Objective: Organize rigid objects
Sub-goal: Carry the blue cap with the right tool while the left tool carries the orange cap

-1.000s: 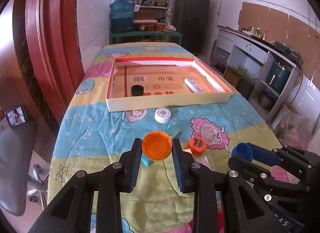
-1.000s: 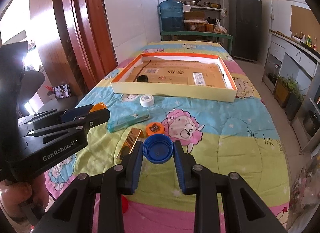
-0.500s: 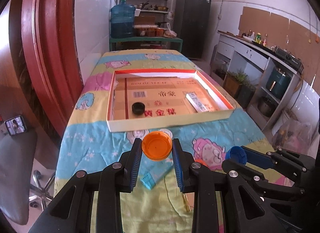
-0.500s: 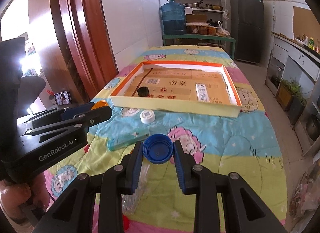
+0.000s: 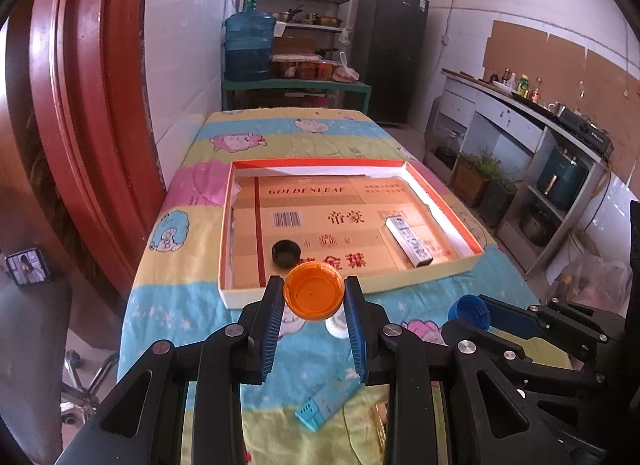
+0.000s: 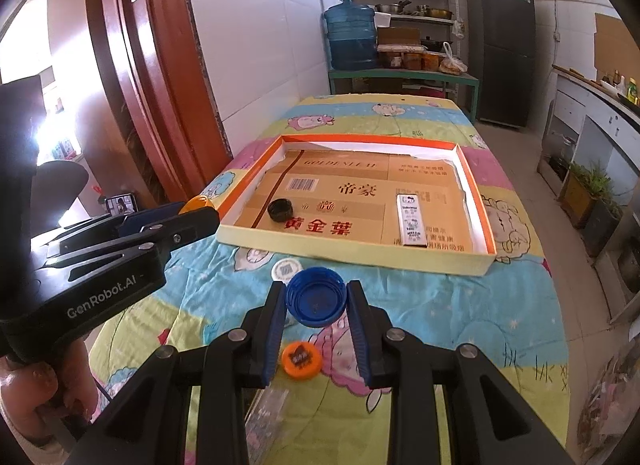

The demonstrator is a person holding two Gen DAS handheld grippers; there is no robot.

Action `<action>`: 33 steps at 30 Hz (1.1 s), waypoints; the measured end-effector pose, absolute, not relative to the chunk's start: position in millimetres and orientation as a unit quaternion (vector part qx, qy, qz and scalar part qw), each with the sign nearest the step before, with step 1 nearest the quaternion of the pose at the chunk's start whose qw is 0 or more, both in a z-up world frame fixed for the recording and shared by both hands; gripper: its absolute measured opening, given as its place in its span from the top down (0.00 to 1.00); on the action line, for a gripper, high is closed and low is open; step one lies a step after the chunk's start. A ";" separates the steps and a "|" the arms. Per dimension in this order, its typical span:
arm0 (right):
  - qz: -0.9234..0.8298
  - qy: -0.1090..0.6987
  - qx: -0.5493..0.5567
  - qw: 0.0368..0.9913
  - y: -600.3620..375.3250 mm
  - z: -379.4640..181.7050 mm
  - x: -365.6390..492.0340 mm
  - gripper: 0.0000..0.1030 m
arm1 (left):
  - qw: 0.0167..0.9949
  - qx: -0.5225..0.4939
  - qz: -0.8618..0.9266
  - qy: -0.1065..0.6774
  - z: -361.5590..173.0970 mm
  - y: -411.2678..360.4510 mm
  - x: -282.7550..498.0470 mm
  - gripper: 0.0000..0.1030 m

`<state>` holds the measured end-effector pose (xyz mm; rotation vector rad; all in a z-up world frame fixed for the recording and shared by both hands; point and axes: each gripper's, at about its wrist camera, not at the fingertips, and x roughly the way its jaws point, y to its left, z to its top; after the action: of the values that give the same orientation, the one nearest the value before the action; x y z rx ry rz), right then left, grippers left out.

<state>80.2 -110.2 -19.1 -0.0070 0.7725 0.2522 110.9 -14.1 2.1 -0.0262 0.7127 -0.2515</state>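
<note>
1. Kitchen shelving, a blue water jug [image 5: 249, 47] and a dark fridge [image 5: 390, 53] fill the top of both views, behind a worktop [image 5: 180, 305] covered in a cartoon-sheep cloth.
2. Mid-frame on the cloth lies a shallow orange-rimmed box [image 5: 440, 193], lined with cardboard printed "GOLDEN LEAF", a barcode and red Chinese characters.
3. Inside it, a black cap [image 5: 286, 253] sits lower left and a white printed stick pack [image 5: 409, 240] lies to the right.
4. Left gripper [image 5: 314, 297], marked "GenRobot.AI" in the right wrist view, has its fingers pinching an orange cap [image 5: 313, 296], open side facing the camera, held above the box's near wall.
5. Right gripper [image 6: 316, 299] pinches a blue cap [image 6: 316, 297] the same way, above the cloth just short of the box.
6. On the cloth near the bottom lie a white QR-labelled cap [image 6: 284, 269], an orange QR-labelled cap [image 6: 301, 359] and a teal lighter [image 5: 324, 405].
</note>
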 end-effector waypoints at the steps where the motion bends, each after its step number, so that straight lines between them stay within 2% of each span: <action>1: 0.122 0.376 -0.004 0.919 -110.4 -18.9 83.2 0.70 | 0.929 -0.012 -0.123 0.348 1.9 -14.0 113.7 0.70; 20: 0.110 0.382 -0.009 0.918 -127.4 -16.6 138.7 0.70 | 0.927 -0.019 -0.115 0.358 -9.5 -5.8 150.1 0.70; 33: 0.127 0.398 -0.001 0.908 -119.8 -24.8 191.8 0.70 | 0.921 -0.012 -0.109 0.375 -10.7 -4.4 215.7 0.70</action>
<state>191.8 -119.8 -24.8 -0.0021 0.8219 0.2625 215.7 -4.4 -10.7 -0.0257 0.7706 -0.2237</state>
